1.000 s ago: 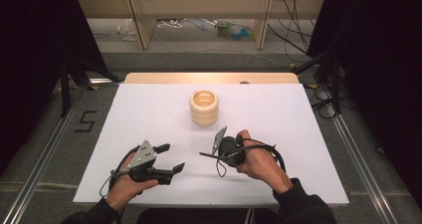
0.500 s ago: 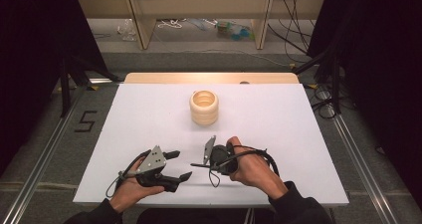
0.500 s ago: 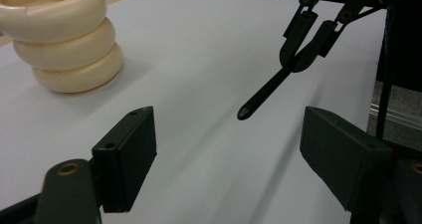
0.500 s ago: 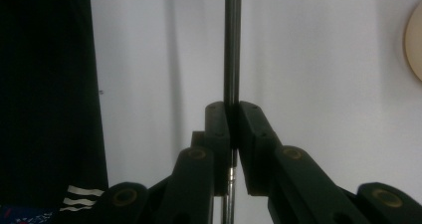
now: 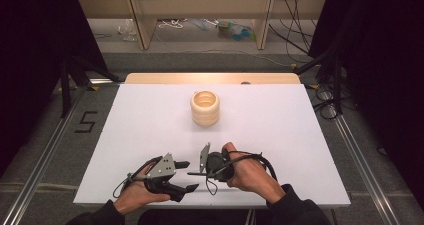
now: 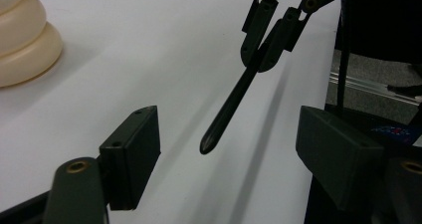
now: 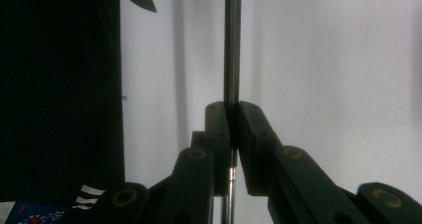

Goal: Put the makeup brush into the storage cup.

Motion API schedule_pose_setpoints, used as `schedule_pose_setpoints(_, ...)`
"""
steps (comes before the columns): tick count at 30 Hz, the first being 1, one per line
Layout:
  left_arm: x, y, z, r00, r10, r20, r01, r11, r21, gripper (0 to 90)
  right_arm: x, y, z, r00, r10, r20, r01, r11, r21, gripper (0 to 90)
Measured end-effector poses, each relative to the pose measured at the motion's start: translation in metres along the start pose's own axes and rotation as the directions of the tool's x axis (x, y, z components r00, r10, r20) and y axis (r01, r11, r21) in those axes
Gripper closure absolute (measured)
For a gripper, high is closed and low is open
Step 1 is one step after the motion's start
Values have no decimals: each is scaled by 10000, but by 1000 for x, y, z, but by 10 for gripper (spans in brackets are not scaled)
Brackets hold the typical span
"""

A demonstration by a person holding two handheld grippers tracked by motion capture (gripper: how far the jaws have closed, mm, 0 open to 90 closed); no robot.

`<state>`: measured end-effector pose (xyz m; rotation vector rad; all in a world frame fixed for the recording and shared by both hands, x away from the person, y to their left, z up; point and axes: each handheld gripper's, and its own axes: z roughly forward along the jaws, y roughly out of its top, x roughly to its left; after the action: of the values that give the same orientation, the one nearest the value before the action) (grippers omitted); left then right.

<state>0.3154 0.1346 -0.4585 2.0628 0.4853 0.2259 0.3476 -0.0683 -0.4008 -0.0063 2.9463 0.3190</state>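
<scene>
My right gripper (image 5: 204,171) is shut on a thin black rod (image 5: 194,174) near the front edge of the white tabletop (image 5: 140,120). The rod points left toward my left gripper (image 5: 189,176), which is open. In the left gripper view the rod (image 6: 234,99) slants down from the right gripper (image 6: 268,45), and its tip hangs between my wide-apart left gripper (image 6: 234,159) jaws, touching neither. In the right gripper view the rod (image 7: 232,45) runs straight up out of the right gripper (image 7: 232,109). A cream stack of rings (image 5: 205,107) stands mid-table, far from both grippers.
The cream stack of rings (image 6: 22,40) sits at the upper left of the left gripper view. A dark sleeve (image 7: 59,84) covers the left side of the right gripper view. A wooden strip (image 5: 210,78) borders the table's far edge, with cables (image 5: 325,105) on the floor to the right.
Both hands have drawn closer together near the front edge. The right gripper swung the rod leftward until its tip came between the open left jaws.
</scene>
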Motion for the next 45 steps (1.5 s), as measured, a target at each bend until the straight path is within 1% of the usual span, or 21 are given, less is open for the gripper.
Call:
schedule_pose_setpoints(2,0,0,1,9999,168,33,-168,9998,108,269,3,2,1,9998,184,-95,-185,9998,-73,840)
schedule_pose_setpoints(3,-1,0,2,9999,122,95,-122,9999,79,269,3,2,1,9998,184,-95,-185,9998,-73,840)
schedule_pose_setpoints(4,-2,1,3,9998,191,69,-192,9998,96,286,3,2,2,9999,-16,-109,15,10000,-68,840)
schedule_pose_setpoints(5,-2,1,3,9996,248,103,-249,9996,132,292,5,3,2,9997,177,-190,-180,9998,-130,840)
schedule_pose_setpoints(7,-3,1,4,9994,331,72,-332,9993,154,304,5,3,2,9992,292,-270,-295,9995,-134,840)
schedule_pose_setpoints(8,-3,1,4,9986,531,69,-533,9981,297,312,3,3,3,9998,-165,-129,165,9999,-40,840)
schedule_pose_setpoints(10,-3,2,5,9983,556,189,-560,9981,248,331,4,4,3,9997,-183,-141,183,9998,-18,840)
schedule_pose_setpoints(11,-4,2,6,9983,542,207,-546,9984,173,349,4,4,4,9991,-369,-195,368,9993,-23,840)
schedule_pose_setpoints(12,-5,2,6,9977,653,157,-656,9976,232,356,7,5,4,9996,-48,-262,46,10000,-61,840)
schedule_pose_setpoints(13,-6,2,7,9976,664,199,-669,9975,239,370,6,5,4,9994,-228,-273,228,9997,-34,840)
schedule_pose_setpoints(16,-8,3,8,9953,927,285,-935,9952,293,392,5,5,4,9988,-394,-277,394,9992,-10,840)
schedule_pose_setpoints(18,-9,3,9,9946,983,337,-994,9945,330,420,7,6,5,9992,-262,-300,264,9996,73,840)
schedule_pose_setpoints(20,-10,3,9,9930,1114,383,-1128,9930,359,437,7,6,5,9988,-335,-351,337,9994,66,840)
schedule_pose_setpoints(21,-10,4,9,9929,1124,397,-1140,9925,431,460,8,7,6,9990,-175,-422,172,9998,-70,840)
schedule_pose_setpoints(22,-11,4,10,9906,1306,410,-1327,9898,522,466,7,7,6,9985,-353,-421,353,9994,-28,840)
schedule_pose_setpoints(27,-12,4,11,9859,1621,404,-1642,9849,550,511,8,7,7,9983,-384,-440,383,9993,-15,840)
schedule_pose_setpoints(32,-13,4,11,9799,1948,441,-1972,9785,606,554,9,7,7,9983,-226,-544,226,9997,-14,840)
schedule_pose_setpoints(33,-13,4,11,9794,1964,464,-1991,9781,610,566,11,8,8,9975,-71,-698,65,9999,-93,840)
schedule_pose_setpoints(35,-13,5,11,9749,2176,464,-2205,9730,689,583,9,7,8,9973,-348,-640,351,9994,39,840)
schedule_pose_setpoints(36,-13,5,11,9731,2252,491,-2282,9712,691,583,9,7,8,9973,-348,-640,351,9994,39,840)
schedule_pose_setpoints(45,-14,4,13,9691,2425,445,-2454,9661,802,630,9,7,8,9969,-463,-637,461,9989,-38,840)
